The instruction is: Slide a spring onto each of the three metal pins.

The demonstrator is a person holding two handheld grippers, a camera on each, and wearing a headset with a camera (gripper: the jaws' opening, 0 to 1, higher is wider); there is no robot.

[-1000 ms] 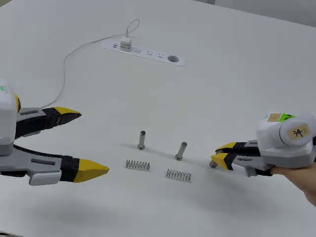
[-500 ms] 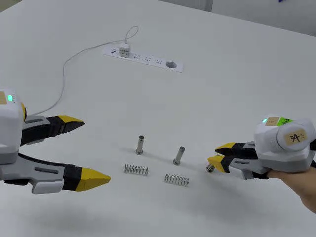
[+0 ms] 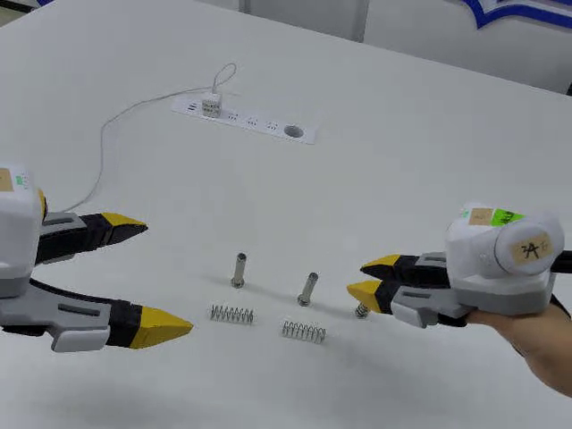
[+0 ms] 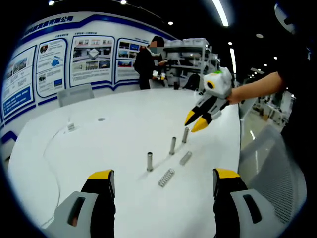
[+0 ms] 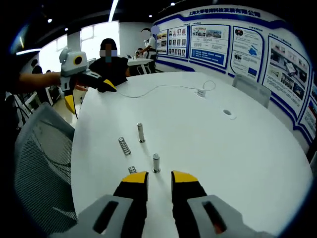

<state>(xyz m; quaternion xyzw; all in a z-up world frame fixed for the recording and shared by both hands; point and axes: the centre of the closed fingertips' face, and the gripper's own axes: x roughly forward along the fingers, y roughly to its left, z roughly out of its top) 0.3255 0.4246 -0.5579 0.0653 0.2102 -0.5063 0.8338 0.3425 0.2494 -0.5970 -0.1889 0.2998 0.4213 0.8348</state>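
Beside the middle pin [image 3: 307,289] stand two more pins [image 4: 149,161], all three clear in the left gripper view, two in the right gripper view. Two springs [image 3: 304,332] lie loose before it. Left gripper [image 3: 165,275], well left of it, gapes empty; right gripper [image 3: 360,278], near its right, is narrowly parted, empty. White table [image 3: 429,134], power strip [image 3: 243,119] far beyond; blue wall posters [image 5: 213,37].

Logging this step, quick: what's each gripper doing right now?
Left gripper: wide open, empty.
Right gripper: slightly open, empty.
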